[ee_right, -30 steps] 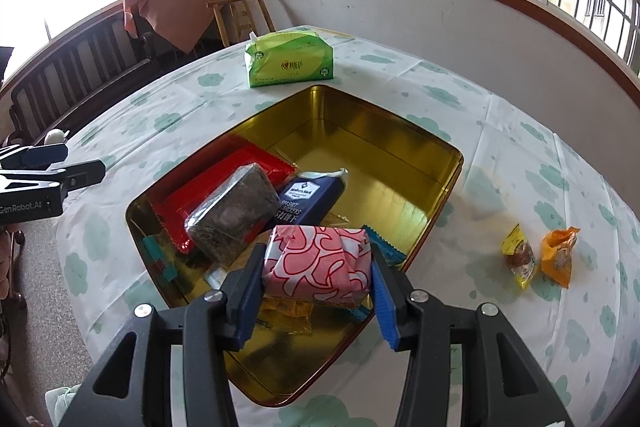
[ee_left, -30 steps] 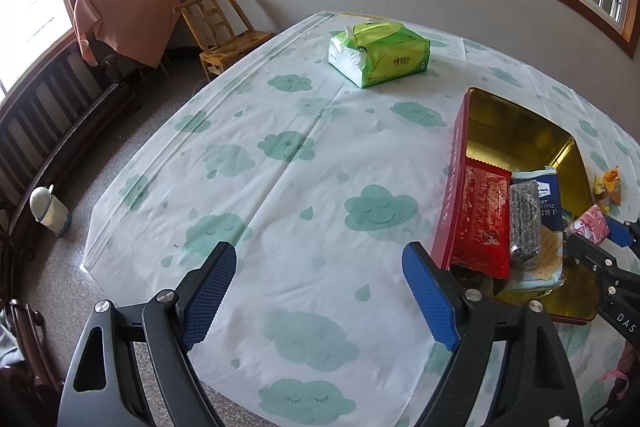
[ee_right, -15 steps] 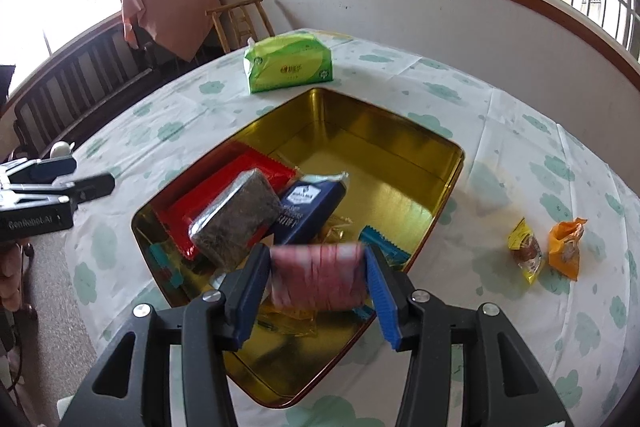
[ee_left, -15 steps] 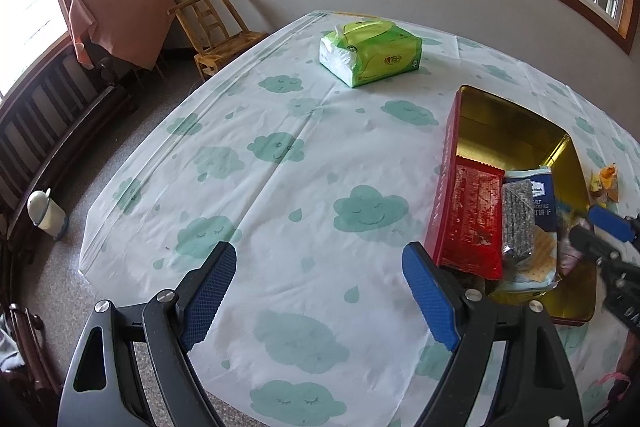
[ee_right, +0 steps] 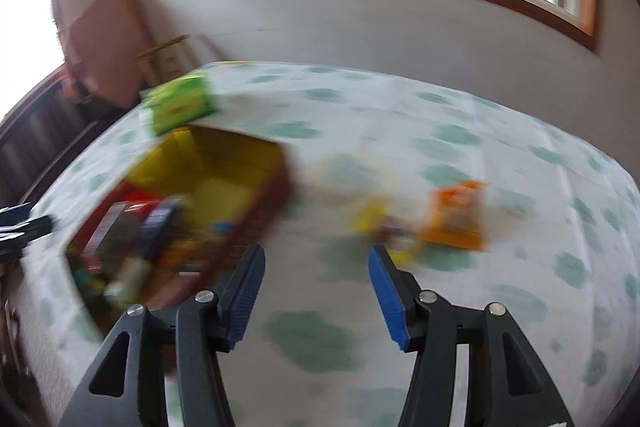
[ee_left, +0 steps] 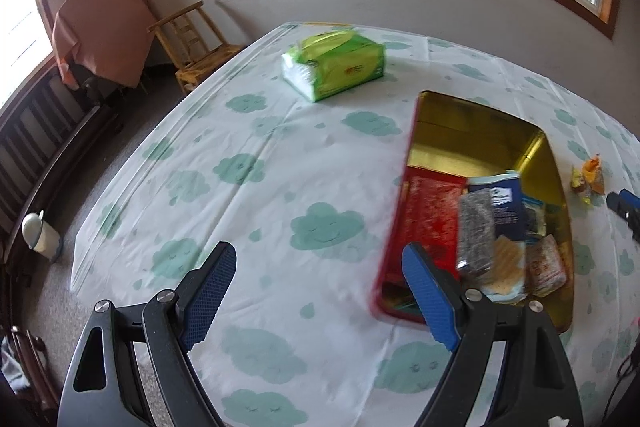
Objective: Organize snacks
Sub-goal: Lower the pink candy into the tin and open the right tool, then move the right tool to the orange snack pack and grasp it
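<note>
A gold tin tray (ee_left: 480, 131) with red outer walls sits on the cloud-print tablecloth and holds several snack packets, among them the pink patterned packet (ee_left: 546, 269) near its front right. My left gripper (ee_left: 316, 291) is open and empty above the cloth, left of the tray. My right gripper (ee_right: 316, 291) is open and empty; its view is blurred. The tray (ee_right: 224, 167) lies to its left. A yellow packet (ee_right: 374, 223) and an orange packet (ee_right: 456, 215) lie on the cloth ahead of it; they also show in the left wrist view (ee_left: 588, 177).
A green tissue pack (ee_left: 334, 67) lies at the far side of the table. A wooden chair (ee_left: 192, 43) and a cloth-draped frame (ee_left: 100, 27) stand by the wall. A small white bin (ee_left: 40, 235) stands on the floor at left.
My right gripper opened and dropped the pink packet into the tray, then swung right toward the yellow and orange packets. My left gripper drifted slightly toward the tray.
</note>
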`<state>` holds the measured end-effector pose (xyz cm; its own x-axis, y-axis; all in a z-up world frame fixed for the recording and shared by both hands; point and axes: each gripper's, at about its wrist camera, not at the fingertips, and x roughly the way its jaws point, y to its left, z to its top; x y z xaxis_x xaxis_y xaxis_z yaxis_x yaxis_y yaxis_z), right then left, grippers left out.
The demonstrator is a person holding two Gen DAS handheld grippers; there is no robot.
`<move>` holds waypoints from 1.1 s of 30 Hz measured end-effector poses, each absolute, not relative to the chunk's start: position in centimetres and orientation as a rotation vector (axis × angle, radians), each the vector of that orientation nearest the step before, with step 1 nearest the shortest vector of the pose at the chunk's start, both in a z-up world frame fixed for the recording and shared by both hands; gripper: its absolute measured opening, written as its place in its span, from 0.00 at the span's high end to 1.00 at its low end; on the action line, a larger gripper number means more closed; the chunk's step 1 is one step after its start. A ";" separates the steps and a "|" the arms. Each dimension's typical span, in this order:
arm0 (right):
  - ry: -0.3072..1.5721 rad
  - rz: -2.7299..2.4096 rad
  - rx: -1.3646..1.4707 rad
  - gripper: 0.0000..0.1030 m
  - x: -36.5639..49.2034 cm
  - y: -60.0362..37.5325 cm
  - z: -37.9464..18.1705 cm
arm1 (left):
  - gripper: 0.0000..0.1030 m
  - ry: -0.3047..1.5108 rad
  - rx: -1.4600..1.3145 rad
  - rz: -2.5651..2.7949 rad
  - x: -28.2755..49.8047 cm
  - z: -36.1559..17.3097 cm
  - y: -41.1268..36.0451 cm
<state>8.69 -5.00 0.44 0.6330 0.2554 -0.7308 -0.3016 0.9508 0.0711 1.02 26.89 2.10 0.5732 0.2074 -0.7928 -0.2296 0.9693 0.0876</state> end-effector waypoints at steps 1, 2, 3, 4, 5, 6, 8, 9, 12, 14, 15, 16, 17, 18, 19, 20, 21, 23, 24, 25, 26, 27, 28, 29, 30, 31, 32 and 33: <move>0.831 0.284 -0.040 0.46 9.3 -6.5 0.3 | 0.19 0.925 -0.021 0.249 1.2 2.2 26.5; 0.834 0.253 -0.026 0.46 10.0 -7.7 0.1 | 0.19 0.924 -0.016 0.242 1.5 2.2 26.1; 0.835 0.220 -0.013 0.46 10.7 -9.0 0.0 | 0.19 0.923 -0.012 0.234 1.8 2.4 25.7; 0.836 0.204 -0.006 0.46 11.3 -9.9 -0.1 | 0.19 0.920 -0.008 0.225 2.1 2.5 25.2; 0.836 0.185 0.000 0.46 12.0 -10.7 -0.2 | 0.19 0.918 -0.004 0.218 2.3 2.6 24.9; 0.837 0.174 0.004 0.46 12.5 -11.3 -0.3 | 0.19 0.917 0.000 0.210 2.6 2.7 24.4; 0.839 0.153 -0.001 0.46 14.0 -12.0 -0.8 | 0.19 0.909 0.009 0.191 3.1 2.9 23.5; 0.843 0.146 -0.006 0.46 14.6 -12.2 -1.1 | 0.19 0.909 0.017 0.184 3.4 3.0 23.0; 0.864 0.145 -0.014 0.46 16.7 -12.3 -2.4 | 0.19 0.912 0.032 0.159 4.2 3.2 21.5; 0.886 0.153 -0.004 0.46 18.1 -12.3 -3.4 | 0.19 0.916 0.043 0.144 4.8 3.2 20.5; 0.891 0.157 -0.002 0.46 18.5 -12.3 -3.8 | 0.19 0.916 0.049 0.135 5.1 3.3 19.9; 0.897 0.154 -0.004 0.46 19.0 -12.2 -4.3 | 0.19 0.916 0.059 0.126 5.4 3.3 19.3; 0.898 0.160 0.000 0.46 19.3 -12.2 -4.6 | 0.19 0.915 0.066 0.120 5.7 3.4 18.9; 0.900 0.165 0.000 0.46 19.6 -12.2 -4.8 | 0.19 0.916 0.072 0.114 6.0 3.4 18.5; 0.898 0.168 -0.002 0.46 19.8 -12.1 -5.0 | 0.19 0.917 0.081 0.110 6.3 3.5 18.0; 0.895 0.171 -0.004 0.46 20.1 -12.1 -5.2 | 0.19 0.916 0.086 0.103 6.6 3.6 17.5; 0.897 0.175 -0.003 0.46 20.2 -12.1 -5.2 | 0.19 0.916 0.089 0.098 6.8 3.6 17.1; 0.902 0.182 0.001 0.48 20.4 -12.3 -5.6 | 0.19 0.915 0.095 0.082 7.5 3.8 16.1; 0.902 0.182 -0.004 0.49 20.3 -12.3 -5.7 | 0.19 0.917 0.096 0.074 7.7 3.8 15.6; 0.893 0.187 -0.011 0.49 20.2 -12.3 -5.9 | 0.19 0.923 0.097 0.066 8.0 3.8 15.0; 0.885 0.192 -0.010 0.51 20.1 -12.4 -6.0 | 0.19 0.923 0.098 0.054 8.3 3.9 14.3; 0.885 0.195 -0.006 0.53 20.1 -12.4 -6.0 | 0.19 0.922 0.099 0.042 8.4 3.9 13.7; 0.883 0.198 -0.002 0.54 19.9 -12.5 -6.0 | 0.19 0.922 0.102 0.034 8.6 4.0 13.1; 0.882 0.199 -0.006 0.55 19.8 -12.6 -5.9 | 0.19 0.923 0.107 0.024 8.8 4.0 12.4; 0.879 0.200 -0.010 0.56 19.7 -12.7 -5.9 | 0.19 0.919 0.112 0.009 9.0 4.0 11.6; 0.877 0.198 -0.015 0.56 19.3 -13.0 -5.8 | 0.19 0.918 0.113 -0.003 9.1 4.0 11.0; 0.875 0.194 -0.017 0.57 19.1 -13.3 -5.8 | 0.19 0.923 0.113 -0.019 9.3 3.9 10.1; 0.874 0.189 -0.019 0.57 18.8 -13.7 -5.7 | 0.19 0.926 0.111 -0.032 9.4 3.9 9.6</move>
